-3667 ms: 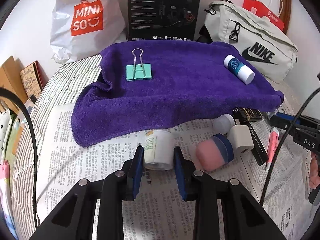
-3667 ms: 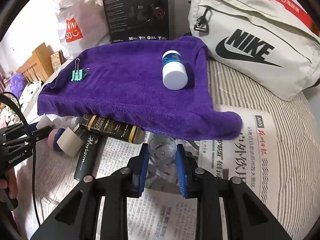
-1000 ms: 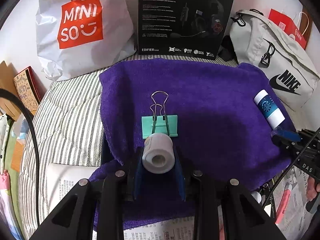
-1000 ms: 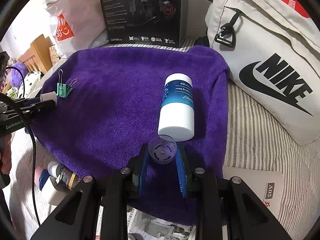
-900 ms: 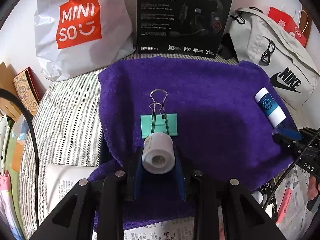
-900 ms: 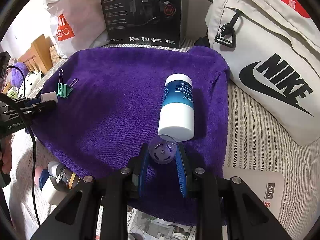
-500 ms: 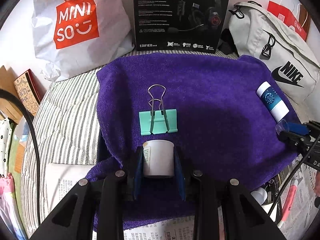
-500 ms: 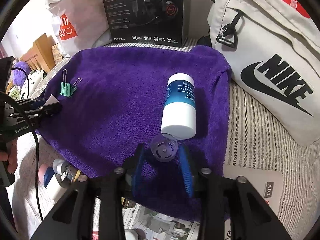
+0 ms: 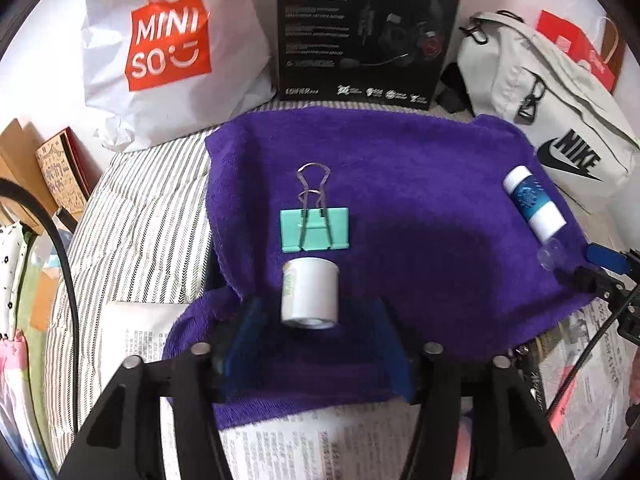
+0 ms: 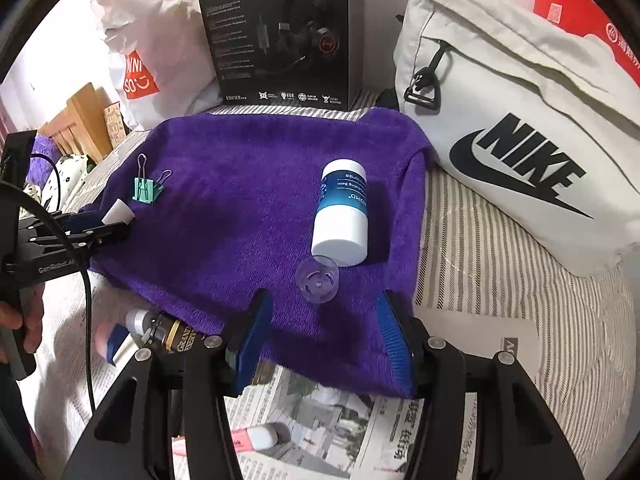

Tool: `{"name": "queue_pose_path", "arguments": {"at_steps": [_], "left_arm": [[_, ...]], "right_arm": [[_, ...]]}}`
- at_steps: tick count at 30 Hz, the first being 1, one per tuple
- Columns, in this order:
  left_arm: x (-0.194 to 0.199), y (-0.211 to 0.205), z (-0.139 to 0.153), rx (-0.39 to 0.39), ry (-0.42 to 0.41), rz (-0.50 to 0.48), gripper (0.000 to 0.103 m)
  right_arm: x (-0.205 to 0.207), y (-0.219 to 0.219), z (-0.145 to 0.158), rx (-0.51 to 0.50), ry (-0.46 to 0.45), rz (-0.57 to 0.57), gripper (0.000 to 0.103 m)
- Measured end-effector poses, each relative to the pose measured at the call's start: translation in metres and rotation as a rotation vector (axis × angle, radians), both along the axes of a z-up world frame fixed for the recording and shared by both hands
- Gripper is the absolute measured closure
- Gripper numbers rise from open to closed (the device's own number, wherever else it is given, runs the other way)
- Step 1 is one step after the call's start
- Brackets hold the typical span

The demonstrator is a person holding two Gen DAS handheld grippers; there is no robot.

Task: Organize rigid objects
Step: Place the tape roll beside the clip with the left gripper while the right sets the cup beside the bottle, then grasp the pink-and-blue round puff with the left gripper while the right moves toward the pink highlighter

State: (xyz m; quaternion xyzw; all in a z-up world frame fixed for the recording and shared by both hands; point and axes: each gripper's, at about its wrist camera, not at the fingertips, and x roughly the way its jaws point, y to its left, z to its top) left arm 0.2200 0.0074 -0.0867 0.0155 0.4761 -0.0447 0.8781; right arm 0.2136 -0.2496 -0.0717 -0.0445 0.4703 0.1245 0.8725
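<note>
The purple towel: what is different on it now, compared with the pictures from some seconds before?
The small white cylindrical bottle and the small clear plastic cap came from the newspaper onto the purple towel. The left gripper and right gripper have just been opening and have let them go; each thing lies free between open jaws. The mint green binder clip and the blue and white bottle stayed put.

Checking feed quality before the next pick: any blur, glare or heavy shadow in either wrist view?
Left wrist view: slight motion blur, soft print on the newspaper; a dark shadow crosses the purple towel right of the white tube. Right wrist view: sharper; clear cap readable, bright wash on the white bag. Both: fisheye bending, dark corners.
</note>
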Motion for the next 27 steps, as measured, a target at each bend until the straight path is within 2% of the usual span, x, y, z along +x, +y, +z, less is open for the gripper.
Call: {"name": "queue_pose_path", "arguments": {"at_steps": [3,6,10,14,24,27], "left_arm": [[-0.011,-0.007,0.006,0.045,-0.02,-0.013,0.042],[-0.022,-0.012,0.014,0.072,-0.046,-0.017,0.04],[-0.037,-0.015,0.022,0.046,-0.066,-0.022,0.037],[-0.055,-0.019,0.026,0.024,-0.079,-0.025,0.037],[-0.087,-0.039,0.016,0.005,-0.064,-0.059,0.037],[-0.093,-0.047,0.014,0.021,-0.067,-0.074,0.037]], "right_arm": [[-0.009,-0.001,0.004,-0.008,-0.01,-0.019,0.047],[-0.019,-0.003,0.007,-0.016,-0.018,-0.04,0.041],[-0.034,-0.005,0.013,-0.013,-0.029,-0.06,0.04],[-0.053,-0.009,0.017,-0.001,-0.04,-0.087,0.03],[-0.098,-0.022,0.014,0.023,-0.035,-0.149,0.028],[-0.111,-0.027,0.012,0.038,-0.029,-0.162,0.027]]}}
